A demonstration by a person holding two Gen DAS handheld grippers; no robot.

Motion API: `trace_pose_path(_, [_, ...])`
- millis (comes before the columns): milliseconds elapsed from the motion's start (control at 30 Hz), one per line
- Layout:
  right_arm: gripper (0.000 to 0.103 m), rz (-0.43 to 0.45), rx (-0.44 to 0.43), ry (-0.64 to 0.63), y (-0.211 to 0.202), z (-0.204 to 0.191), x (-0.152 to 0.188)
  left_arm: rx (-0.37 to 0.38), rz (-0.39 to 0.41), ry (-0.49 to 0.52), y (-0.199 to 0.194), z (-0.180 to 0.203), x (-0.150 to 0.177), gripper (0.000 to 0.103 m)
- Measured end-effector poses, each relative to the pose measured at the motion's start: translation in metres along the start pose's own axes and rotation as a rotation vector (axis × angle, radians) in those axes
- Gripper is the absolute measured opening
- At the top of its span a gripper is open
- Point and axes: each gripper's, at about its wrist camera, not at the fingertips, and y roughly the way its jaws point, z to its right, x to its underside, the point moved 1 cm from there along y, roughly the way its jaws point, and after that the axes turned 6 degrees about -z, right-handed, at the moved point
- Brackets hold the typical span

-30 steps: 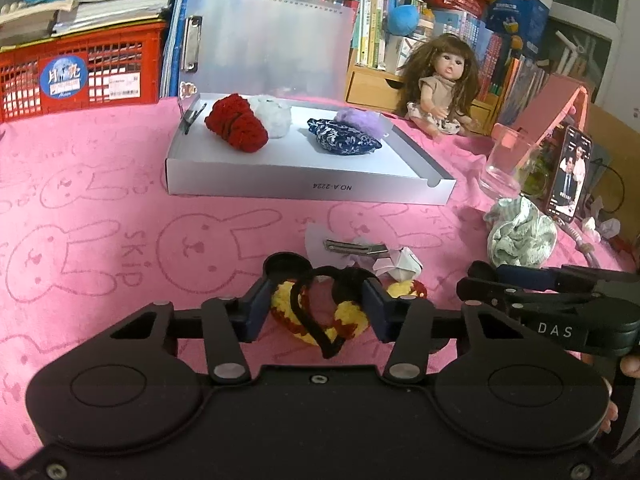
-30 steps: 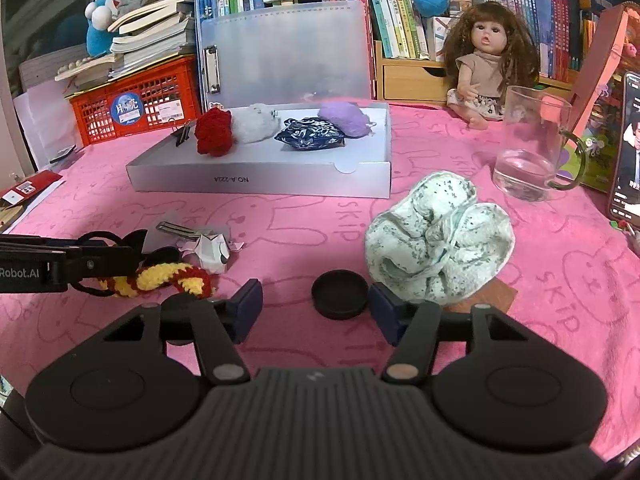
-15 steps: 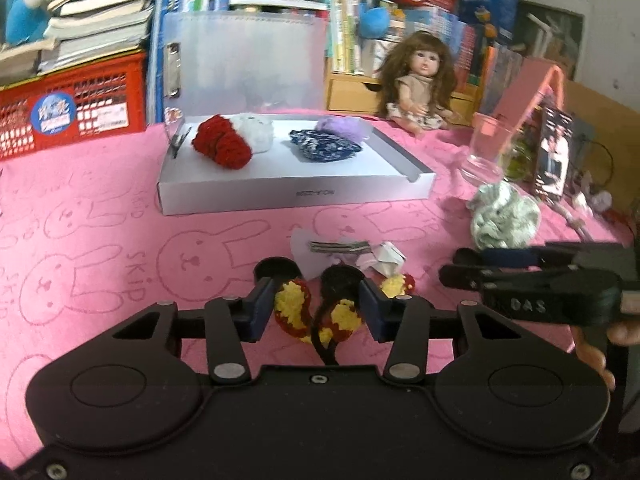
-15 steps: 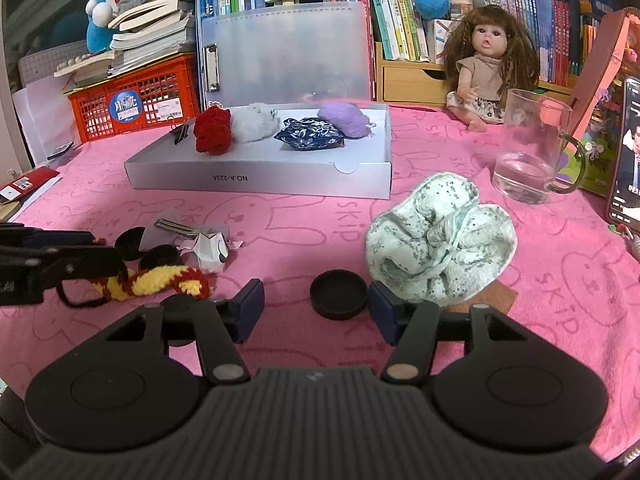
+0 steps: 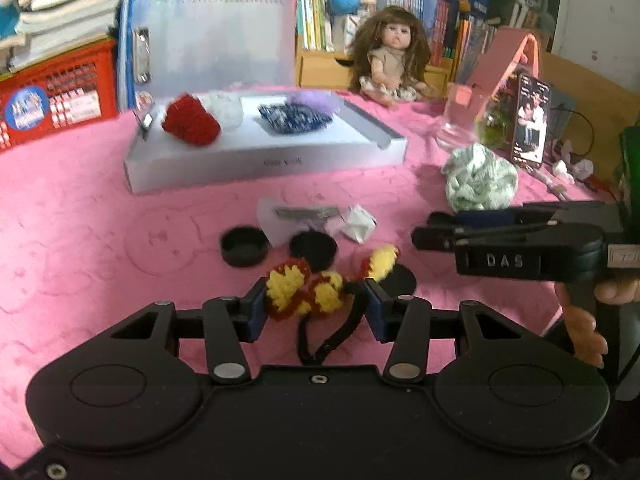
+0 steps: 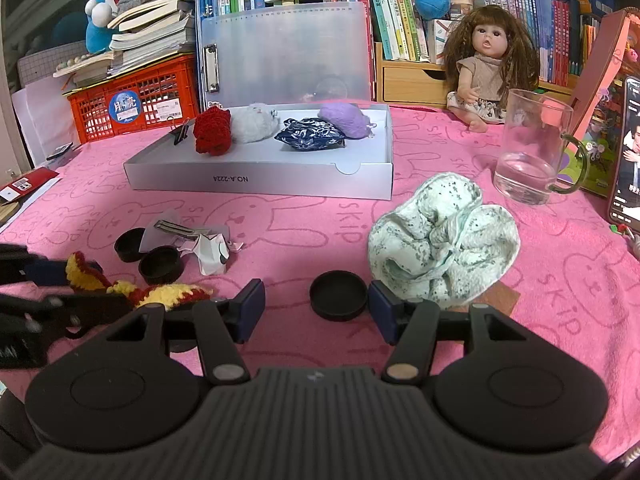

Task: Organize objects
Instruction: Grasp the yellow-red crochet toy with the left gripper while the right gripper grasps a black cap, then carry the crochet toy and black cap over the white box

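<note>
I've got the yellow-and-red crochet scrunchie (image 5: 305,292) bunched up between the left gripper's (image 5: 314,307) pads, its black loop dangling below. Far side, the white tray (image 6: 260,179) holds red, white, navy and purple ones. A mint scrunchie (image 6: 442,242) sits loose on the right.

Red-and-yellow crocheted scrunchie (image 5: 304,290), mint speckled scrunchie (image 6: 442,240), pink bunny-print cloth (image 6: 280,216)

My left fingers (image 5: 256,312) are matt blue pads on matt black plastic, pinching a fuzzy crocheted yarn scrunchie (image 5: 304,292). Pink cloth on the table (image 6: 304,220), soft nap. White box (image 6: 260,178) is smooth card. Glass mug (image 6: 532,152) clear, glossy.
</note>
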Motion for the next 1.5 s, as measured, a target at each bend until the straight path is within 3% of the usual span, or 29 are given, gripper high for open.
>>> trace_pose_path(100, [0.059, -0.001, 0.002, -0.001, 0.001, 0.0, -0.001, -0.005, 0.019, 0.02, 0.002, 0.004, 0.003, 0.045])
trace_pose_path(233, [0.059, 0.001, 0.009, -0.01, 0.001, -0.001, -0.001, -0.001, 0.025, 0.015, 0.003, 0.005, 0.003, 0.03])
trace_pose_path(300, [0.057, 0.003, 0.012, -0.013, 0.001, -0.002, 0.0, 0.007, 0.027, 0.006, 0.002, 0.004, 0.003, 0.028])
trace_pose_path(400, [0.038, 0.014, 0.031, 0.007, 0.0, -0.001, 0.0, 0.043, 0.039, -0.017, 0.0, 0.001, 0.002, 0.025])
trace_pose_path(433, [0.036, 0.017, 0.038, 0.013, 0.0, -0.001, 0.0, 0.047, 0.043, -0.019, -0.001, 0.002, 0.002, 0.024])
trace_pose_path(900, [0.036, 0.084, 0.015, 0.026, -0.01, -0.004, -0.006, -0.014, 0.118, -0.01, -0.014, 0.0, -0.016, 0.023])
trace_pose_path(1500, [0.036, 0.119, 0.02, 0.089, -0.005, -0.003, -0.062, -0.083, 0.185, -0.123, -0.006, -0.036, -0.082, 0.023])
